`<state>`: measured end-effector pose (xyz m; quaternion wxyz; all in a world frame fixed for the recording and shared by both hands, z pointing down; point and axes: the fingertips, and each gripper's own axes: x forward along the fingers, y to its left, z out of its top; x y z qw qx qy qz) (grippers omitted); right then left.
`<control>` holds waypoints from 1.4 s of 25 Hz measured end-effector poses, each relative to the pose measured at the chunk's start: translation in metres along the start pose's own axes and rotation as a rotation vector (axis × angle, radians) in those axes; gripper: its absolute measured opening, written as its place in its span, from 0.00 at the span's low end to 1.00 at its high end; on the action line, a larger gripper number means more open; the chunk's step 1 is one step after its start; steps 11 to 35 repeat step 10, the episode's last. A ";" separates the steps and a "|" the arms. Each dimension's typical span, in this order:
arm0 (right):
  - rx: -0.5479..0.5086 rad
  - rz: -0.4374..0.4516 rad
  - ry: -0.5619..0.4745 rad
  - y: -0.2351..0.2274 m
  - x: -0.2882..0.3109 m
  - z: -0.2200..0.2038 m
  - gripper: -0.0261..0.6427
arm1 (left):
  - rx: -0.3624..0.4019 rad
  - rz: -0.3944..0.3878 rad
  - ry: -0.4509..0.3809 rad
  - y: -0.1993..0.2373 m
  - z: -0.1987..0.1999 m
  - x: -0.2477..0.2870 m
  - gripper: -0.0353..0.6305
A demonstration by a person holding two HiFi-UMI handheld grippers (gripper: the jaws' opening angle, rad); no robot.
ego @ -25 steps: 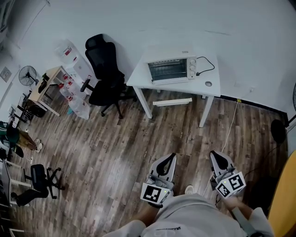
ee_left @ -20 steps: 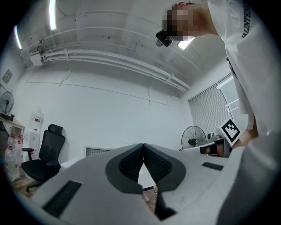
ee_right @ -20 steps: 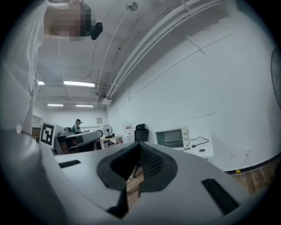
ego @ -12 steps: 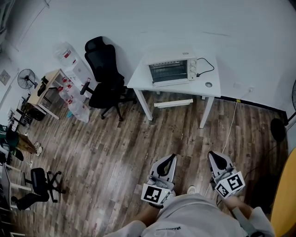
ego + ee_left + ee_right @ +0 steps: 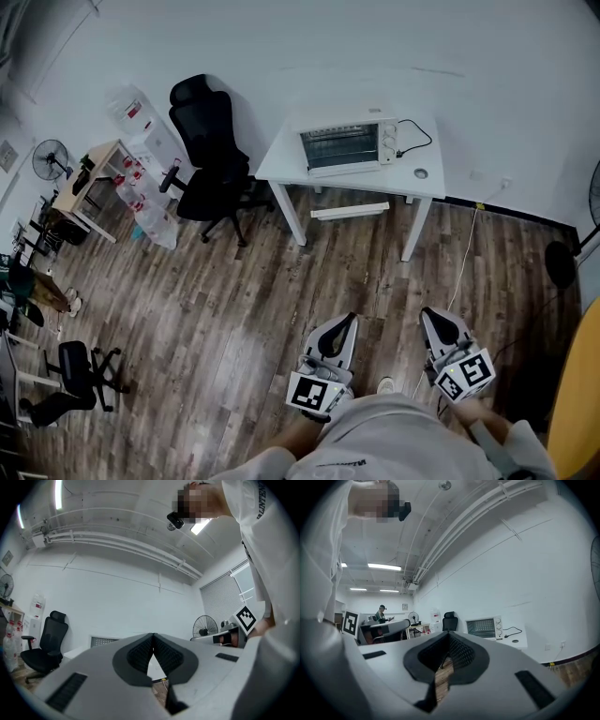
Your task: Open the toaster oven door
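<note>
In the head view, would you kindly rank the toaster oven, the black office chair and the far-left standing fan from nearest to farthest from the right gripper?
From the right gripper:
1. Toaster oven, ahead on the white table.
2. Black office chair, left of that table.
3. Standing fan, far left by the wall.

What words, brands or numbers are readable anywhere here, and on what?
No text reads clearly.
Lettering on the shirt: blurred, unreadable.
Small red labels by the black chair: too small.
On the toaster oven: no legible brand.
Cubes on the left gripper and right gripper: square patterns, no words.
</note>
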<state>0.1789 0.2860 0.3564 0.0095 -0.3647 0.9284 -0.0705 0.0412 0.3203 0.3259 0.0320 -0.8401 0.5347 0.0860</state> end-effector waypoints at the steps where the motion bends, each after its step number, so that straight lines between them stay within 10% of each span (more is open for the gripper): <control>1: 0.000 0.000 0.000 0.000 0.000 -0.001 0.06 | 0.004 0.001 -0.003 0.000 -0.001 0.000 0.06; 35: 0.004 0.003 0.004 -0.005 0.001 -0.005 0.06 | -0.020 0.007 0.014 -0.003 -0.006 0.000 0.06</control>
